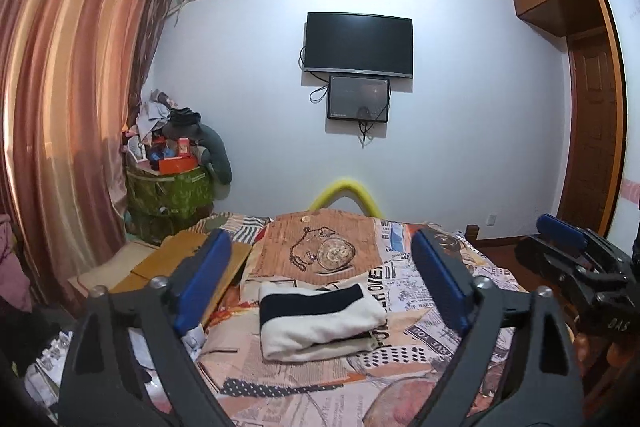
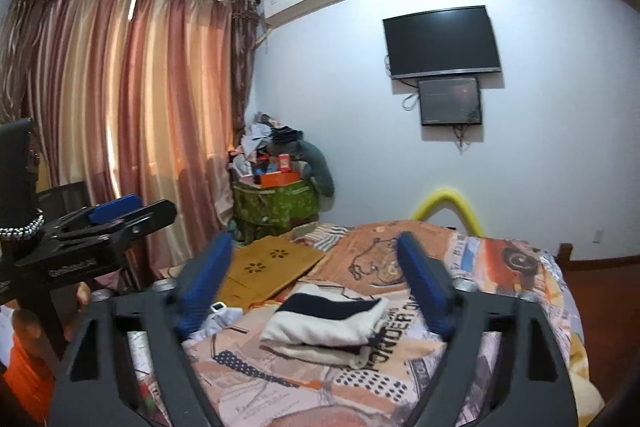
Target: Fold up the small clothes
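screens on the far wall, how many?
2. A big TV hangs on the wall beyond the bed; a smaller screen is mounted just below it, touching its lower edge. Both dark.

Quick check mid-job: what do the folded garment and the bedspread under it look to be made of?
Folded garment: soft knit, likely cotton or wool blend; matte cream with a navy stripe, thick rounded fold edges. Bedspread: thin woven printed fabric, probably cotton or polyester; flat, matte, sharp newspaper-style print, shallow wrinkles.

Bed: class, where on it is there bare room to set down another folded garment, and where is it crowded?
Free: bedspread right of the folded cream-and-navy garment, and the pocket-watch print beyond it. Crowded: left side, with brown cardboard and small clutter.
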A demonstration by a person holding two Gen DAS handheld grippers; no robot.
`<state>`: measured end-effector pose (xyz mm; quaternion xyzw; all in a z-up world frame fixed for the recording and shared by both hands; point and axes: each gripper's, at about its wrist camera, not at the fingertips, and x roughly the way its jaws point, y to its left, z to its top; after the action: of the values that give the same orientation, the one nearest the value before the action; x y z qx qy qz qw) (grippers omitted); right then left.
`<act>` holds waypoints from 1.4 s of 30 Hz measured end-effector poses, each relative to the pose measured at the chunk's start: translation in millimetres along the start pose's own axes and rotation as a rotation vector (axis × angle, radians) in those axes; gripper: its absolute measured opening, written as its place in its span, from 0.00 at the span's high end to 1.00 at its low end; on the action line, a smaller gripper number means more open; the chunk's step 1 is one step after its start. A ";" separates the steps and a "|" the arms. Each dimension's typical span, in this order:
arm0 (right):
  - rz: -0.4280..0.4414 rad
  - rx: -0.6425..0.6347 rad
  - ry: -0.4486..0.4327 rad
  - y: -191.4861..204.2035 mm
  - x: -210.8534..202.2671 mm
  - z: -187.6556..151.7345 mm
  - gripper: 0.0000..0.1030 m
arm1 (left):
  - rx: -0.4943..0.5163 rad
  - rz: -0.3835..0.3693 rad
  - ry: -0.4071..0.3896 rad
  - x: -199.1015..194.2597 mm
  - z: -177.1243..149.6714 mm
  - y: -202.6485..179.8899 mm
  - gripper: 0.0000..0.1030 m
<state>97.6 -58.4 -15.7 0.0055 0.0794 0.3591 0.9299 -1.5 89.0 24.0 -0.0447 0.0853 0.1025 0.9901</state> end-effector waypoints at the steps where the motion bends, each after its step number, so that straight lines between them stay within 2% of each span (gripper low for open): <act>1: -0.009 0.000 0.001 -0.2 -3.1 0.1 0.09 | -0.002 0.002 0.003 -2.1 -2.7 -0.1 0.02; 2: -0.021 -0.002 0.003 -0.3 -3.6 0.0 0.01 | -0.004 0.000 0.007 -3.2 -5.3 0.5 0.00; 3: -0.030 -0.005 -0.001 0.1 -5.2 0.4 0.00 | -0.008 0.000 0.006 -5.9 -7.7 0.5 0.00; 14: -0.037 0.004 0.021 -2.6 -11.9 -8.5 0.00 | 0.019 -0.001 0.015 -11.9 -19.7 -4.2 0.00; 42: -0.052 -0.003 0.044 -0.8 -16.2 -9.3 0.00 | -0.003 -0.010 0.026 -2.5 -22.4 -5.9 0.00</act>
<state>84.9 -70.2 -22.5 -0.0060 0.0992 0.3351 0.9369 -6.2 80.4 2.8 -0.0480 0.0977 0.0971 0.9893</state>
